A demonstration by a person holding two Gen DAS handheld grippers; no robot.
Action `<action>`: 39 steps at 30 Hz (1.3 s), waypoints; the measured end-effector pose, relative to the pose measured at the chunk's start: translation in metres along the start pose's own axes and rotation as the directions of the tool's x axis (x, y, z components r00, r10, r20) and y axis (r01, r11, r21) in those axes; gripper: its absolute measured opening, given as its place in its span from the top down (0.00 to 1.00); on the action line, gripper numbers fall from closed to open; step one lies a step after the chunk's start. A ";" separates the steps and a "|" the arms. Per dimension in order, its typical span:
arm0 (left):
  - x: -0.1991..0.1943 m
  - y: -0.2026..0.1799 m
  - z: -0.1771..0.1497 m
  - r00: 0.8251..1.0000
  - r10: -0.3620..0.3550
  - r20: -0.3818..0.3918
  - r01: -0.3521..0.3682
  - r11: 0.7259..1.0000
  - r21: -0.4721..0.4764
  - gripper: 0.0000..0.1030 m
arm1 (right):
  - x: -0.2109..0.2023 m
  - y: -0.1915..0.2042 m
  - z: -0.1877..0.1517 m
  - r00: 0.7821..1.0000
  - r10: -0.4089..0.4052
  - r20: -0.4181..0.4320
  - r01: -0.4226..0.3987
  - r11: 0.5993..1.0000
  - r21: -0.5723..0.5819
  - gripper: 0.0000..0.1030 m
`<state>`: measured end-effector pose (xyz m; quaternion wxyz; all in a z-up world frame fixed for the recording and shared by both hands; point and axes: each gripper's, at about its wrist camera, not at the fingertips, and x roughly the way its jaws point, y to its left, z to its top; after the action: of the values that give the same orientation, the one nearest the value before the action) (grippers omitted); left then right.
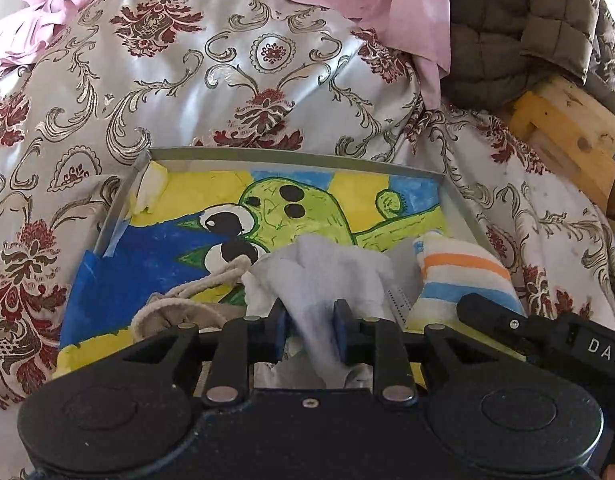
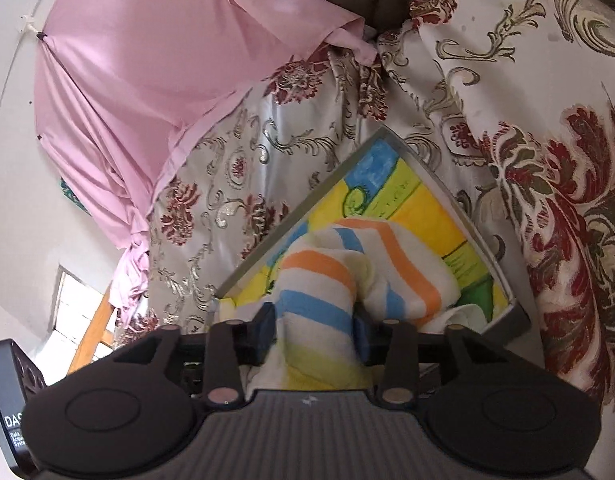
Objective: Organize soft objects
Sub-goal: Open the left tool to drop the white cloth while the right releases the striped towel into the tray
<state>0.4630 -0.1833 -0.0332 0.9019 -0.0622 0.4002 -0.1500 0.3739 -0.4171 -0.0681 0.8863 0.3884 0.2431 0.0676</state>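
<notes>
A shallow grey box (image 1: 291,153) lined with a bright cartoon drawing lies on the floral bedspread. My left gripper (image 1: 309,330) is shut on a white-grey cloth (image 1: 319,272) over the box's near part. A beige drawstring pouch (image 1: 179,312) lies at its left. In the right wrist view my right gripper (image 2: 314,330) is shut on a striped orange, blue and white towel (image 2: 371,264) that rests in the box (image 2: 459,208). The towel also shows in the left wrist view (image 1: 463,276), with the right gripper's black body beside it.
A silver floral bedspread (image 1: 227,80) covers the bed around the box. Pink fabric (image 1: 407,4) and a dark quilted jacket (image 1: 507,32) lie at the back. A wooden frame (image 1: 567,136) stands at the right. A pink curtain (image 2: 147,60) hangs by a wall.
</notes>
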 end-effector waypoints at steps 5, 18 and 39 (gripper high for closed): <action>-0.010 0.001 -0.001 1.000 -0.006 0.016 0.006 1.000 -0.013 0.64 | -0.017 0.015 0.004 0.999 -0.009 0.047 0.011 0.999 -0.047 0.31; -0.097 -0.003 -0.005 0.981 -0.003 0.193 0.002 1.000 0.008 0.31 | -0.093 0.075 0.000 0.985 -0.030 0.170 0.067 0.975 -0.213 0.08; -0.263 0.028 -0.113 0.920 0.031 0.391 0.000 0.997 -0.078 0.08 | -0.205 0.153 -0.107 0.939 0.006 0.343 0.175 0.853 -0.492 0.00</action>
<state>0.2186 -0.0714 0.0688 0.9618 -0.1221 0.2177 -0.1121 0.1542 -0.3046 0.0574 0.9877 0.1318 0.0802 0.0240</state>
